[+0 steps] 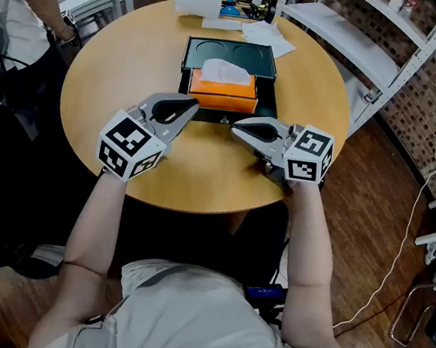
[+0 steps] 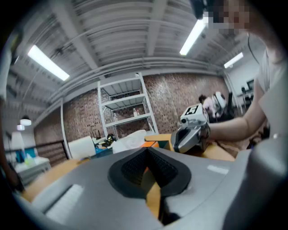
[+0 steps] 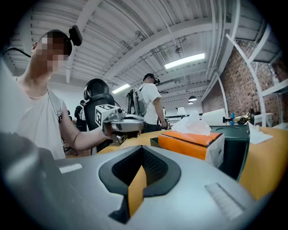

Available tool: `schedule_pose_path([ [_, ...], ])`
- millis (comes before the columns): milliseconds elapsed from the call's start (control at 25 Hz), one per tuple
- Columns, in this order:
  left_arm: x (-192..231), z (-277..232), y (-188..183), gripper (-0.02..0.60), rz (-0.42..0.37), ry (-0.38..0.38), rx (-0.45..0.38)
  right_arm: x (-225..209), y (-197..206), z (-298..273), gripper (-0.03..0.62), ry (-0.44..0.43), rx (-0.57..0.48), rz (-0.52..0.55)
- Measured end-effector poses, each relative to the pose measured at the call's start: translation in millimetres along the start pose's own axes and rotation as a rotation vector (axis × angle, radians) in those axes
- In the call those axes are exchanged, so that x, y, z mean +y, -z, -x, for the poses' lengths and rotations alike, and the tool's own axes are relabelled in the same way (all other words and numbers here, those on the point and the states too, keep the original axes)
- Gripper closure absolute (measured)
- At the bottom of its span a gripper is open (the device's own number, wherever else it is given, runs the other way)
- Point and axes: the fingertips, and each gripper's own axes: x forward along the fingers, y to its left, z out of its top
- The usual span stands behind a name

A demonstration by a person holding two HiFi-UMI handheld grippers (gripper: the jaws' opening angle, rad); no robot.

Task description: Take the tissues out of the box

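the orange tissue box sits in a dark tray on the round wooden table, a white tissue poking out of its top. the left gripper and right gripper hover just before the tray, both with jaws closed together and nothing between them.

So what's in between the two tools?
Seen in the head view: only bare table and the front edge of the dark tray between the left tool and right tool. The tissue box sits farther back.
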Motion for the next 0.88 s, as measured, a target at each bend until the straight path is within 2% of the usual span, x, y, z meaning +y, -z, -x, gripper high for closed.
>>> schedule_pose_path([
  [80, 5, -18, -3, 0.58, -0.182, 0.021, 0.119, -2, -2, 3, 0.592, 0.007, -0.003, -0.002],
  [160, 4, -38, -1, 0.563, -0.323, 0.075, 0.235, -3, -2, 5, 0.592, 0.012, -0.001, -0.001],
  [280, -7, -65, 7, 0.465, -0.428, 0.198, 0.375, -2, -1, 4, 0.592, 0.011, 0.001, 0.001],
  [320, -9, -73, 10, 0.452, -0.454, 0.223, 0.412, -2, -1, 4, 0.592, 0.01, 0.001, 0.002],
  [440, -7, -94, 24, 0.431, -0.561, 0.238, 0.533, -1, -1, 5, 0.592, 0.012, -0.001, 0.003],
  [520, -4, -101, 37, 0.416, -0.582, 0.248, 0.603, -2, -1, 4, 0.592, 0.011, -0.002, 0.002],
  [640, -3, -105, 43, 0.416, -0.534, 0.265, 0.631, -3, -1, 4, 0.592, 0.011, 0.001, 0.003],
  [800, -5, -103, 44, 0.513, -0.502, 0.272, 0.636, -3, -1, 5, 0.592, 0.013, 0.002, 0.004],
  [880, -4, -102, 43, 0.532, -0.504, 0.262, 0.622, -3, -1, 4, 0.592, 0.012, 0.003, 0.003],
])
